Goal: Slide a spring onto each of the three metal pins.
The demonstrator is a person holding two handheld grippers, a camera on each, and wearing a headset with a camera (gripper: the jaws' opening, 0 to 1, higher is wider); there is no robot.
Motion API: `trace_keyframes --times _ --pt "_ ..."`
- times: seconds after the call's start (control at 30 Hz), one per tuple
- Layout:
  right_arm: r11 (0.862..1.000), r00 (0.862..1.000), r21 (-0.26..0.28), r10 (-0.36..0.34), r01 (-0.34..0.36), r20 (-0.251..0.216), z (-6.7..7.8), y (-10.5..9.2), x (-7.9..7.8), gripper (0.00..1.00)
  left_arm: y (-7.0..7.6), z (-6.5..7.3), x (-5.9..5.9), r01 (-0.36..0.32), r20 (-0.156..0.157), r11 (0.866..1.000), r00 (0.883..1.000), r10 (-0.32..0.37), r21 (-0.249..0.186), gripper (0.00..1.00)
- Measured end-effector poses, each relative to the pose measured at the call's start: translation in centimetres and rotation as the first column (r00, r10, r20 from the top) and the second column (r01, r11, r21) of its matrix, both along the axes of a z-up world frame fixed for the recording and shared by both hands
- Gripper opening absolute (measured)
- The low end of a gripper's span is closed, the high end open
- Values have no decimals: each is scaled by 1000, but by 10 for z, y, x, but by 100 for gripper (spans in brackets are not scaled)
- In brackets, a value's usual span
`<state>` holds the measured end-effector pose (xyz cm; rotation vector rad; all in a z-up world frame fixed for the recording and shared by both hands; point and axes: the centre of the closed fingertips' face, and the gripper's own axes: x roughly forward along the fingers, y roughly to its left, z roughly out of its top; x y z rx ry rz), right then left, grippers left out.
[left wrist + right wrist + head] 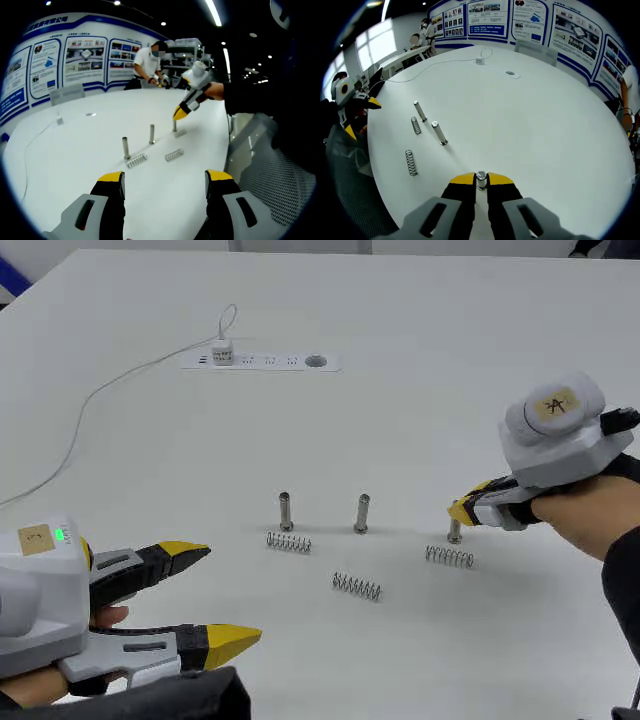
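Three short metal pins stand upright in a row on the white table: the left pin [285, 510], the middle pin [362, 512] and the right pin [455, 533]. A spring lies flat in front of each: left spring [288, 541], middle spring [357, 586], right spring [449, 557]. My right gripper [459, 511] comes in from the right, and its yellow-tipped jaws are shut on the top of the right pin [481, 177]. My left gripper [226, 595] is held open at the near left, well short of the springs, with nothing between its jaws [165, 178].
A white power strip [262, 361] with a plugged-in charger and a cable trailing left lies at the back of the table. In the left gripper view the table edge [227, 150] runs close on the right. Another person [147, 62] works at a bench far behind.
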<state>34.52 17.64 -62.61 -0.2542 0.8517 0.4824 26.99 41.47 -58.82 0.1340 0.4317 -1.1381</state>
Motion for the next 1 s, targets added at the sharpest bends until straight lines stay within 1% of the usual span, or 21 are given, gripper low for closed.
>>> trace_keyframes --times 0.23,0.53,0.63,0.8,1.0 --pt "1000 1000 -6 14 -14 0 0 -3 -6 9 0 1 0 1 3 1000 1000 -1 4 66" --pt "999 999 -15 39 -39 4 0 0 -7 9 1 2 0 -2 10 1000 1000 2 4 66" --pt "999 999 -12 42 -42 4 1 1 -8 11 1 2 0 -3 10 1000 1000 3 4 66" --pt "999 999 -12 46 -46 13 3 2 -9 12 1 1 0 -2 9 1000 1000 2 6 66" --pt "999 999 -5 44 -44 20 6 -3 -15 13 0 0 0 4 8 1000 1000 -4 12 66"
